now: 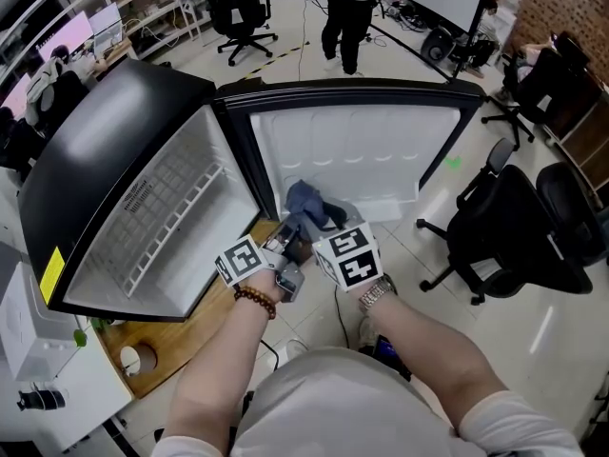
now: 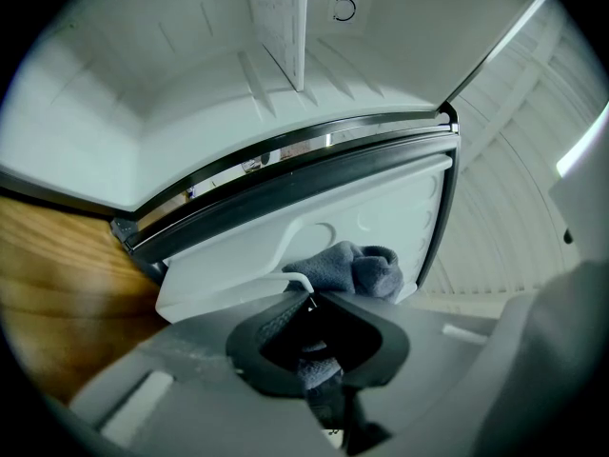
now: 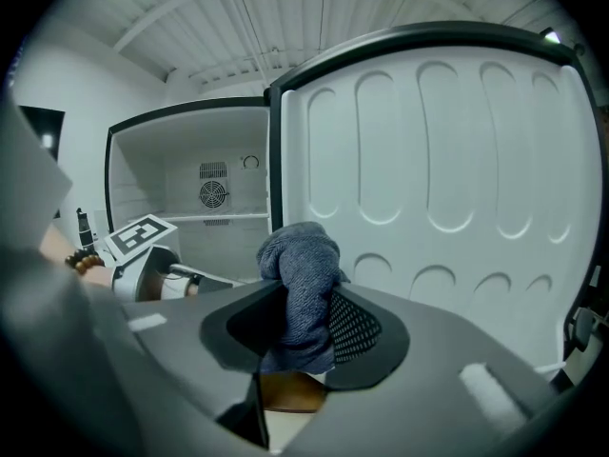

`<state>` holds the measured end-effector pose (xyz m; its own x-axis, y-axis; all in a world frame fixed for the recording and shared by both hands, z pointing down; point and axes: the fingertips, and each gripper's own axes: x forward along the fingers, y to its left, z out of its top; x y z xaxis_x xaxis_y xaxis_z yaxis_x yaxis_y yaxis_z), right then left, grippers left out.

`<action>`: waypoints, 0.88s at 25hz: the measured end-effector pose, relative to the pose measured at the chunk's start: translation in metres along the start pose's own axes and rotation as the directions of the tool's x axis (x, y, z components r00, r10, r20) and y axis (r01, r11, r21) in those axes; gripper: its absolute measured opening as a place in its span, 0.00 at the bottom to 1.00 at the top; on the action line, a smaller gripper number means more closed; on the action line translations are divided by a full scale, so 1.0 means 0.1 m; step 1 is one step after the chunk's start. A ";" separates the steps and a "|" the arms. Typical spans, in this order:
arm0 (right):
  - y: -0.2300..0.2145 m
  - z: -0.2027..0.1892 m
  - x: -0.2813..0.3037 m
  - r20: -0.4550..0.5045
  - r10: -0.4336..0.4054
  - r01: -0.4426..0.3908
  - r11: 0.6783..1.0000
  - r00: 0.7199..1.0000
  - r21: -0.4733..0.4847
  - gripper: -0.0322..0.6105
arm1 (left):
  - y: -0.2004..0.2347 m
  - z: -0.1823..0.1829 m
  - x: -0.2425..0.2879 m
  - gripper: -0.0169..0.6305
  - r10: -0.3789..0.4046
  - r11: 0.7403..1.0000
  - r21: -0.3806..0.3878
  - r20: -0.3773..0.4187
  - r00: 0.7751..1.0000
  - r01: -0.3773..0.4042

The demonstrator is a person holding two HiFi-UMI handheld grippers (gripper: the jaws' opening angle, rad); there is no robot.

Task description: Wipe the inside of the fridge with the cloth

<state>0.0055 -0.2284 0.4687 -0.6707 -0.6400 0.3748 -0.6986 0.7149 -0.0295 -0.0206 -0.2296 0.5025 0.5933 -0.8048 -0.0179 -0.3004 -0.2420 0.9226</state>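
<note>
A blue-grey cloth point(image 1: 306, 204) hangs bunched in front of the open fridge door's white inner lining point(image 1: 362, 150). My right gripper point(image 1: 321, 225) is shut on the cloth point(image 3: 303, 255), which stands up as a wad between its jaws point(image 3: 304, 298). Just to its left, my left gripper point(image 1: 291, 246) points level at the same cloth point(image 2: 354, 267). Its jaws point(image 2: 309, 303) are nearly together, with a strip of fabric caught between them. The black fridge point(image 1: 105, 131) stands open at the left, and its white interior point(image 3: 209, 198) has a fan at the back.
A wire shelf point(image 1: 171, 219) sits inside the fridge. A wooden top point(image 1: 143, 336) lies under the fridge. Black office chairs point(image 1: 523, 227) stand on the right. A person point(image 1: 347, 17) stands at the far back, and a white device point(image 1: 38, 369) is at the lower left.
</note>
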 end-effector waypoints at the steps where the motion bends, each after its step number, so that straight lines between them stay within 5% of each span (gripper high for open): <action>1: -0.02 -0.02 -0.01 -0.002 -0.007 0.007 1.000 1.000 -0.004 0.25 | 0.02 0.00 -0.01 0.08 0.012 1.000 0.002 0.000 1.000 -0.012; 14: -0.40 -0.20 -0.30 -0.018 -0.113 0.113 0.993 0.993 -0.014 0.25 | -0.09 0.01 0.03 0.08 -0.032 0.999 -0.017 0.015 0.999 0.032; 22: -0.79 -0.34 -0.52 -0.015 -0.197 0.197 0.980 0.980 0.009 0.25 | 0.02 0.03 0.00 0.08 0.022 1.000 0.000 0.020 1.000 -0.022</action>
<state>0.1039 -0.2419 0.4827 -0.5164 -0.7640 0.3868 -0.8191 0.5724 0.0369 -0.0237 -0.2313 0.5029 0.5714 -0.8207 -0.0055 -0.3133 -0.2244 0.9228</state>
